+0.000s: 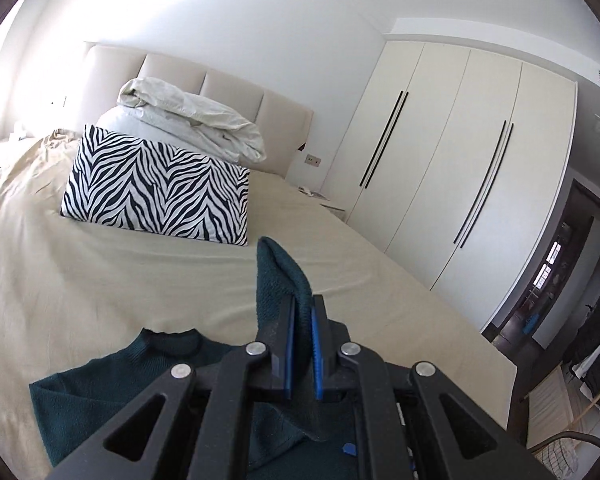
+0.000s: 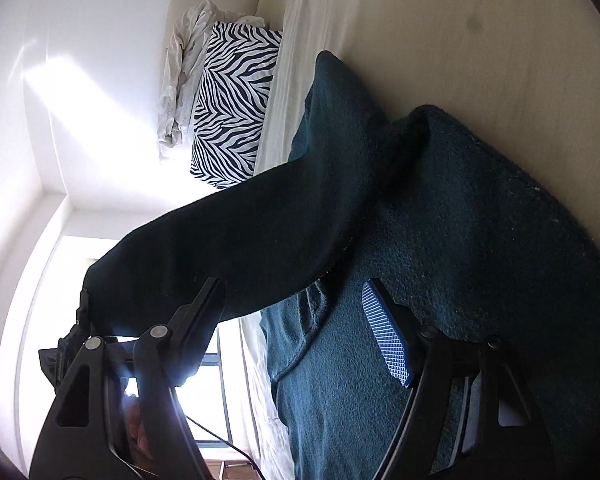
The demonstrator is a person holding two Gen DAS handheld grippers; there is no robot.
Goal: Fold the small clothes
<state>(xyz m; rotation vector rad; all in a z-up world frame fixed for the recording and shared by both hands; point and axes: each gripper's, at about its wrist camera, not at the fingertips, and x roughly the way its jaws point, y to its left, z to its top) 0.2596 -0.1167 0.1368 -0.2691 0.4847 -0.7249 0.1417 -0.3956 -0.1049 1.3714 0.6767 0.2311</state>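
A dark teal knit sweater lies on the cream bed sheet, neckline toward the pillows. My left gripper is shut on a fold of the sweater, likely a sleeve, which sticks up past the fingertips above the bed. In the right wrist view, which is rolled sideways, the sweater fills the right side and its raised sleeve stretches left to the other gripper. My right gripper is open, its jaws wide apart over the sweater's body, holding nothing.
A zebra-print pillow and a rumpled white duvet sit by the padded headboard. White wardrobe doors stand right of the bed. A doorway with hanging clothes is at far right.
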